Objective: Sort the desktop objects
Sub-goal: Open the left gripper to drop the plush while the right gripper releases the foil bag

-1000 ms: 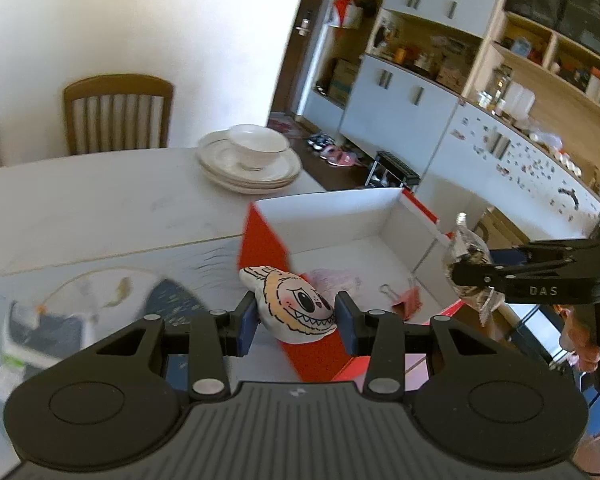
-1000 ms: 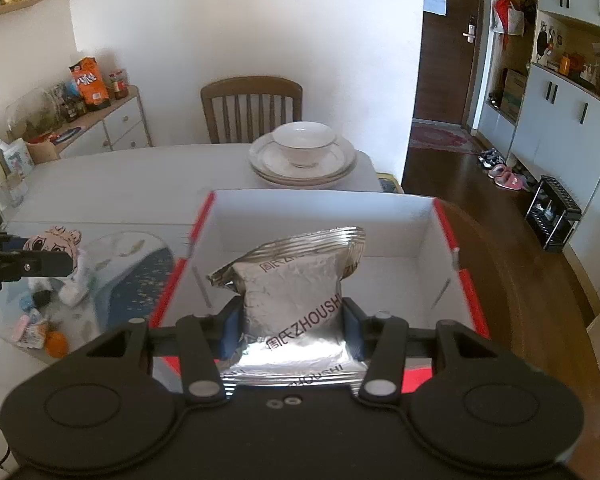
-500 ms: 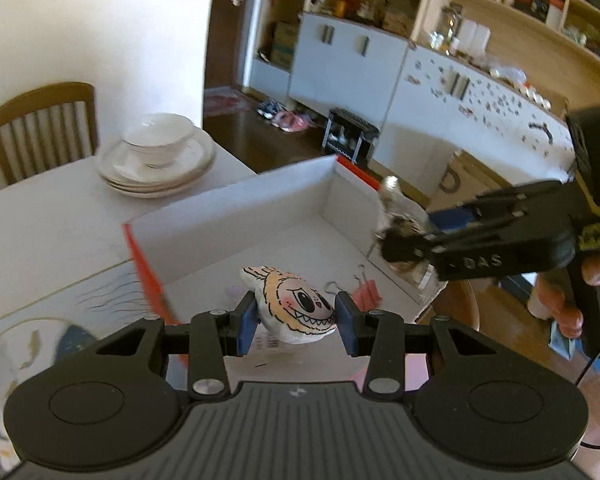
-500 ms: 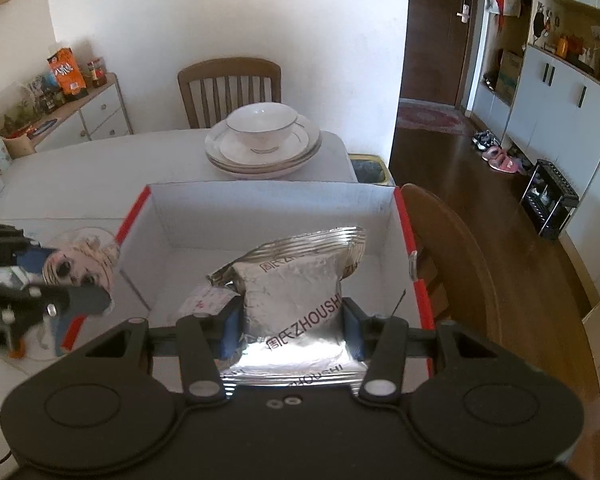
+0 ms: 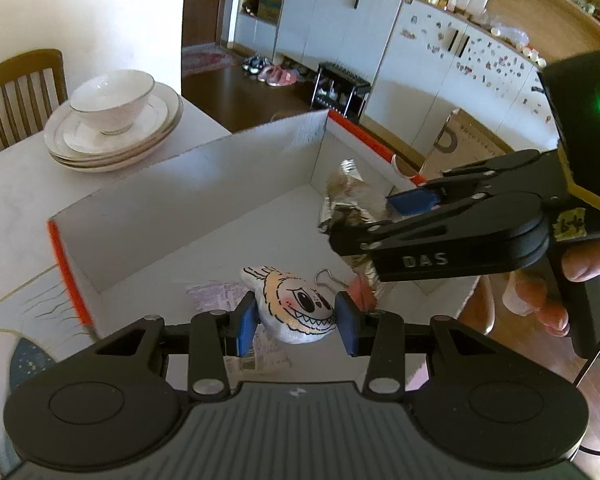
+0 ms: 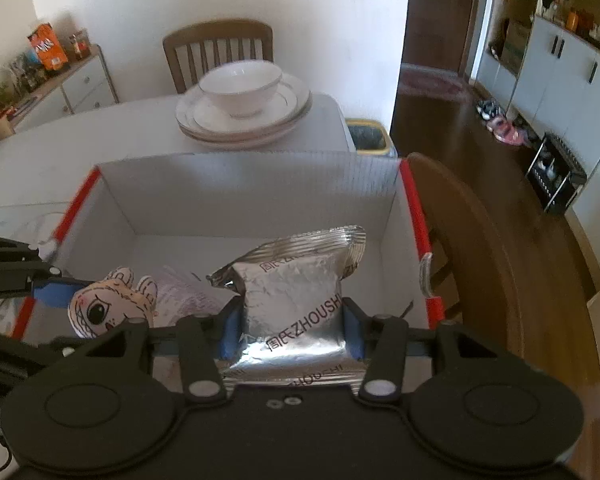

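Left wrist view: left gripper [image 5: 296, 322] was clenched on a small white stuffed toy with a cartoon face and jagged teeth [image 5: 294, 308], blue pads pressing its two sides, held above the floor of an open white cardboard box with red-orange edges [image 5: 204, 184]. Grip at the toy's middle kept the face upright and the body free to drop clear. On the box floor below lay a printed paper slip [image 5: 216, 294] and a pink binder clip with a wire handle [image 5: 358, 292], so the box looked to be the collecting place. Right gripper [image 5: 350, 222] reached in from the right, a person's hand [image 5: 560, 280] round its handle. Right wrist view: right gripper [image 6: 292, 328] was clamped on a silver foil snack packet with dark lettering [image 6: 296, 300], pinched low across its width, crimped top standing up, poised over the right half of the box [image 6: 252, 180]; toy [image 6: 108, 306] hung at the left. White bowl on a stack of white plates [image 6: 244, 108] sat on the pale table [image 6: 80, 140] beyond the far wall, with a wooden slat-back chair [image 6: 218, 46] behind. Judgement: both loads were over the box and each still wanted releasing.
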Motion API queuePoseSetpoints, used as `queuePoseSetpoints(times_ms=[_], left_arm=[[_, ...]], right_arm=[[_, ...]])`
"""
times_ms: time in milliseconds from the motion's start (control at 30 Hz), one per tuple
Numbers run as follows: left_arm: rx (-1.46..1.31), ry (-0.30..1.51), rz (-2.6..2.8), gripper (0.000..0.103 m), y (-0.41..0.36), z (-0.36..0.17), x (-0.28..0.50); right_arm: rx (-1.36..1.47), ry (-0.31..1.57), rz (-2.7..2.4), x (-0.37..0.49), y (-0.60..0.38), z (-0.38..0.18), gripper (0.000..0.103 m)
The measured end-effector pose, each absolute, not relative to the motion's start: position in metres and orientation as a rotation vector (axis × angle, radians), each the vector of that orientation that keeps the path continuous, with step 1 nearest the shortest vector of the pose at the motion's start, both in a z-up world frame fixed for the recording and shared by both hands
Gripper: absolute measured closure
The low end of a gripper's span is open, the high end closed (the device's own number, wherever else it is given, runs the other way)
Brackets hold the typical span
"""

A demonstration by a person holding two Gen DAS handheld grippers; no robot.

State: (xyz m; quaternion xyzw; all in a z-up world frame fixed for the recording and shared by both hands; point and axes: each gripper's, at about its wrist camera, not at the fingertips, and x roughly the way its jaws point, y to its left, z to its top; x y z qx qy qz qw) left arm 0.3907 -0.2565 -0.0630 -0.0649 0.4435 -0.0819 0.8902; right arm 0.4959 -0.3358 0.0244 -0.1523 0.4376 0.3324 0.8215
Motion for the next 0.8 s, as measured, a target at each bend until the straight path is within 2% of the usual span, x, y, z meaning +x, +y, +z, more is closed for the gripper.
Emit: queuePoseSetpoints(times_ms=[800], left_arm=[[-0.085,1.132,-0.226,0.063,-0.277,-0.106,0.424]], right_arm=[[-0.491,1.084,0.704,0.525,-0.29,-0.018,0.053]])
